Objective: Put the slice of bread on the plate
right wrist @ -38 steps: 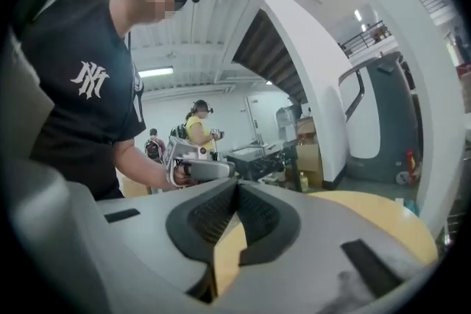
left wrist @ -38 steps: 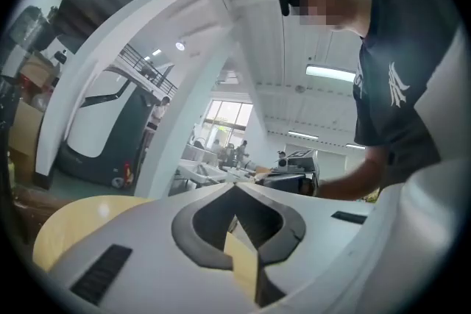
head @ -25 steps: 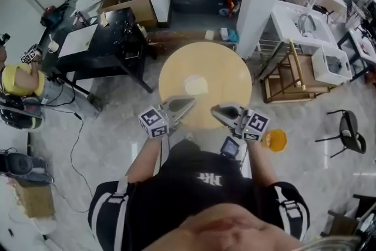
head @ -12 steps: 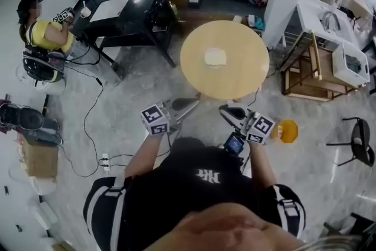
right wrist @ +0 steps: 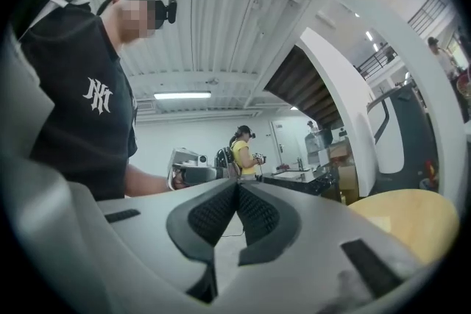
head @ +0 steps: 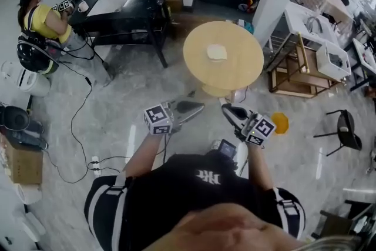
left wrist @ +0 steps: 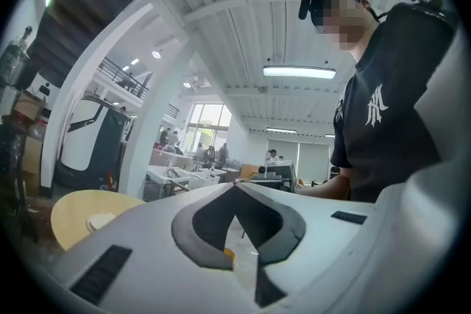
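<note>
Both closed and empty, the left gripper (head: 200, 106) and right gripper (head: 225, 109) were well short of the slice of bread (head: 216, 52) ahead on the round table (head: 244, 70), with no plate discernible, so progress seemed unclear

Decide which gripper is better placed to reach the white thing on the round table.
Right, narrowly. The left gripper and right gripper are both shut, empty and short of the table; the right lines up closer with the white thing.

Bright, even indoor light, ceiling strip lamp (left wrist: 299, 72), fisheye-bent edges, dark corners
</note>
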{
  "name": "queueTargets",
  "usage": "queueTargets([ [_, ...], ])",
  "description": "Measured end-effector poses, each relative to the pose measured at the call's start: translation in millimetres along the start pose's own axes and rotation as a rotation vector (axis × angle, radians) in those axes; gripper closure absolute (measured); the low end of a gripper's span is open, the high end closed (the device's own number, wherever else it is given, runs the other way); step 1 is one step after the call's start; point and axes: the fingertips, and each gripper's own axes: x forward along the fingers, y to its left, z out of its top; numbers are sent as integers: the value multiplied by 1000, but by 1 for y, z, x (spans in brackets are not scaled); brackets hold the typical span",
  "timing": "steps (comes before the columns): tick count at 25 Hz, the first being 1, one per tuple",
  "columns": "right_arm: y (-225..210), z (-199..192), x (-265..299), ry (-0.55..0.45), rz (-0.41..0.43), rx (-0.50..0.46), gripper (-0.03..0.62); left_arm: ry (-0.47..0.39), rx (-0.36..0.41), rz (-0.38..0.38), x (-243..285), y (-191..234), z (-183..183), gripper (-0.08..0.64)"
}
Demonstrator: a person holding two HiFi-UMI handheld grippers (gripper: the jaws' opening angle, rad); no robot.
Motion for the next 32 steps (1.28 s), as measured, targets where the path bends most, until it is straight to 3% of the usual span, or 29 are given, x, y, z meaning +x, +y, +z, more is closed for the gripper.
queueTargets([
  [6, 75, -24, 7, 14, -48, 29, 595, 55, -57, -35, -50, -49, -50, 549],
  [10, 103, -24, -6, 25, -69, 28, 595, 43, -63, -65, -54, -76, -51, 549],
  [15, 132, -14, -33, 10, -39, 17, 597, 32, 2, -71, -48, -116, -39, 549],
  [20, 187, -18, -71, 4, -1, 17, 597, -6, -32, -56, -43, -176, -38, 549],
  [27, 256, -80, -139, -2, -50, 138, 597, 84, -89, -55, -45, -273, -84, 549],
  [32, 288, -91, -142, 17, -29, 117, 597, 109, -94, -29, -57, -297, -92, 549],
])
